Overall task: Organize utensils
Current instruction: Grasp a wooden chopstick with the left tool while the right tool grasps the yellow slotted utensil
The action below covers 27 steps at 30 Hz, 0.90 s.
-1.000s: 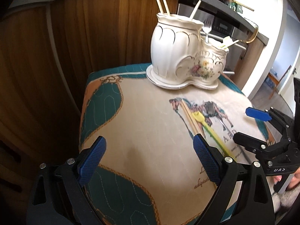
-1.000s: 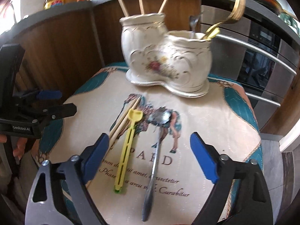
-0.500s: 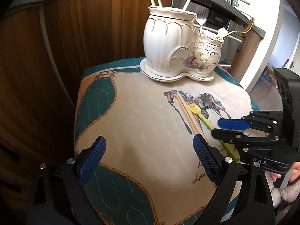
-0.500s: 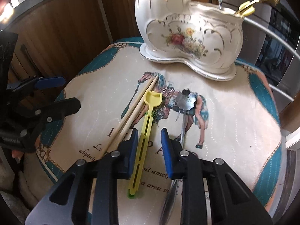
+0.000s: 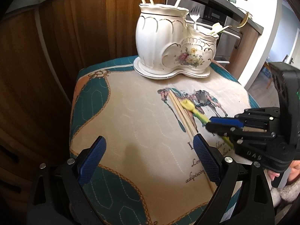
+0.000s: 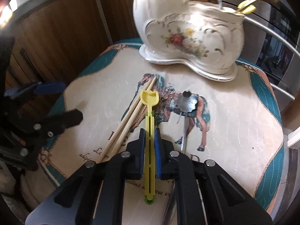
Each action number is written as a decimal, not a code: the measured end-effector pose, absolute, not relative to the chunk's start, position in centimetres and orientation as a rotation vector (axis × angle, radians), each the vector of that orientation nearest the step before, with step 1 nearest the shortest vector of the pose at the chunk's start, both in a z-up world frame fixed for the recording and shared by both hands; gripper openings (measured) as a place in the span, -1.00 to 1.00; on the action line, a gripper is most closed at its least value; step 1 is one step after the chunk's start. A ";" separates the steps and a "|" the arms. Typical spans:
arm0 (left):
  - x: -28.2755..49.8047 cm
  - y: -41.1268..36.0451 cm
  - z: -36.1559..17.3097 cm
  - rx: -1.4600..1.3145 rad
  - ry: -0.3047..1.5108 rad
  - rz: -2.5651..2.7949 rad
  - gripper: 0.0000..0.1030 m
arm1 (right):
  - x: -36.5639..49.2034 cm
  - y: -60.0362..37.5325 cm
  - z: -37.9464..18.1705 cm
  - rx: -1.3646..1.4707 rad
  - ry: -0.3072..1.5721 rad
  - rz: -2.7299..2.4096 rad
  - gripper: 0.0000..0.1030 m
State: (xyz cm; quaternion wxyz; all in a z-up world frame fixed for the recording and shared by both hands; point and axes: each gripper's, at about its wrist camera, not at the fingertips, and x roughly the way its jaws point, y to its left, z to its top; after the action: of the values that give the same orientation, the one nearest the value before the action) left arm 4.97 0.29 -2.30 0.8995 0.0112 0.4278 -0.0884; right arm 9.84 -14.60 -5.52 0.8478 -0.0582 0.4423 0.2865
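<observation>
A yellow plastic spoon [image 6: 149, 112] lies on the printed mat, and my right gripper [image 6: 149, 133] is shut on its handle; the spoon also shows in the left wrist view [image 5: 189, 106] under the right gripper [image 5: 209, 123]. Two wooden chopsticks [image 6: 129, 120] lie just left of the spoon. A metal spoon [image 6: 187, 110] lies to its right. The white ceramic utensil holder [image 5: 168, 43] stands at the back with chopsticks and a fork in it. My left gripper [image 5: 148, 159] is open and empty over the mat's near left part.
The teal and beige mat [image 5: 131, 112] covers a small table. Wooden cabinet fronts [image 5: 56, 46] rise behind and to the left. An oven with metal rails [image 6: 277, 46] is at the back right.
My right gripper has moved down and forward and closed from wide open onto the yellow spoon's handle. The left gripper has drifted a little and stayed open.
</observation>
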 end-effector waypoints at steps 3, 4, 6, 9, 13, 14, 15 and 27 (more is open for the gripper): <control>4.9 -0.9 -2.5 0.045 0.912 -0.210 0.78 | 9.7 -16.0 -4.7 -0.078 0.905 0.612 -0.80; 4.9 -1.3 -2.6 0.053 0.921 -0.219 0.76 | 9.7 -16.5 -4.5 -0.061 0.898 0.616 -0.80; 4.9 -2.5 -2.8 0.077 0.944 -0.239 0.61 | 9.7 -17.2 -4.0 -0.031 0.883 0.619 -0.80; 5.1 -3.9 -3.3 0.105 0.987 -0.247 0.10 | 9.4 -17.9 -3.4 0.002 0.860 0.643 -0.80; 5.6 -5.3 -4.2 0.129 1.036 -0.228 -0.21 | 8.9 -19.0 -3.1 0.019 0.834 0.672 -0.80; 5.6 -5.5 -4.2 0.125 1.039 -0.232 -0.21 | 8.9 -19.0 -3.1 0.023 0.833 0.674 -0.80; 5.7 -5.7 -4.3 0.126 1.048 -0.228 -0.21 | 8.9 -19.2 -3.2 0.026 0.831 0.674 -0.80; 7.8 -6.7 -4.6 0.169 1.111 -0.186 -0.41 | 8.3 -20.7 -2.8 0.050 0.786 0.688 -0.80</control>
State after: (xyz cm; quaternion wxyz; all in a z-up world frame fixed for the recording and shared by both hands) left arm 7.85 -6.67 -4.59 0.8421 0.0799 0.5260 -0.0880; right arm 8.34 -20.71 -2.81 0.8664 0.0237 0.3754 0.3283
